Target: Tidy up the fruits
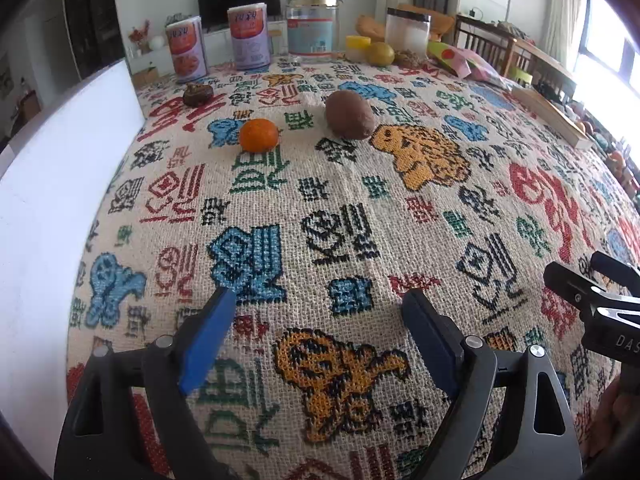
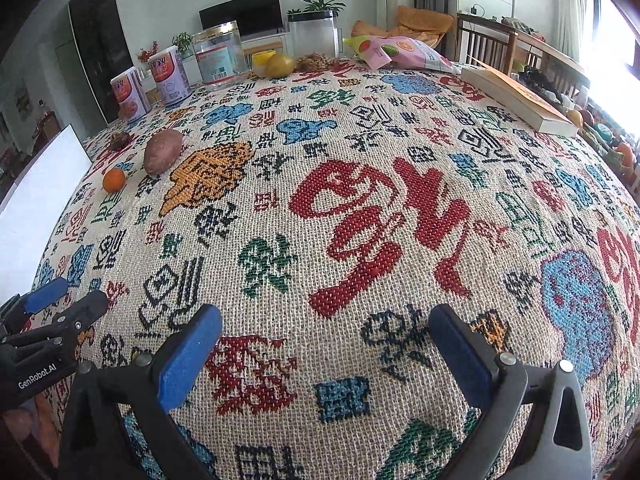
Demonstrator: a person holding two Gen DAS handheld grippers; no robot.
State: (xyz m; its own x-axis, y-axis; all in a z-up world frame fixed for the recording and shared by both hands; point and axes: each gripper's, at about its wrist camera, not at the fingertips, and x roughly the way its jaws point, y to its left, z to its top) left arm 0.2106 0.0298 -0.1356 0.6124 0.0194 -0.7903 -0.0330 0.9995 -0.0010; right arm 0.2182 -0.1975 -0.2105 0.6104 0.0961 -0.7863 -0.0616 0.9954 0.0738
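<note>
An orange mandarin (image 1: 259,135) lies on the patterned tablecloth (image 1: 320,208), far ahead of my left gripper (image 1: 320,304), which is open and empty low over the cloth. A brown sweet potato (image 1: 349,115) lies right of the mandarin, and a small dark brown fruit (image 1: 197,94) lies behind it to the left. A yellow-green fruit (image 1: 380,54) sits at the far edge. My right gripper (image 2: 326,320) is open and empty; the mandarin (image 2: 114,179), sweet potato (image 2: 163,151), dark fruit (image 2: 120,141) and yellow-green fruit (image 2: 280,65) lie far off to its upper left.
Two purple cans (image 1: 216,46), a glass jar (image 1: 311,28), a white jar (image 1: 407,32), a yellow cup (image 1: 357,47) and snack bags (image 2: 400,53) line the far edge. A book (image 2: 520,96) lies at the right. A white board (image 1: 48,184) borders the left.
</note>
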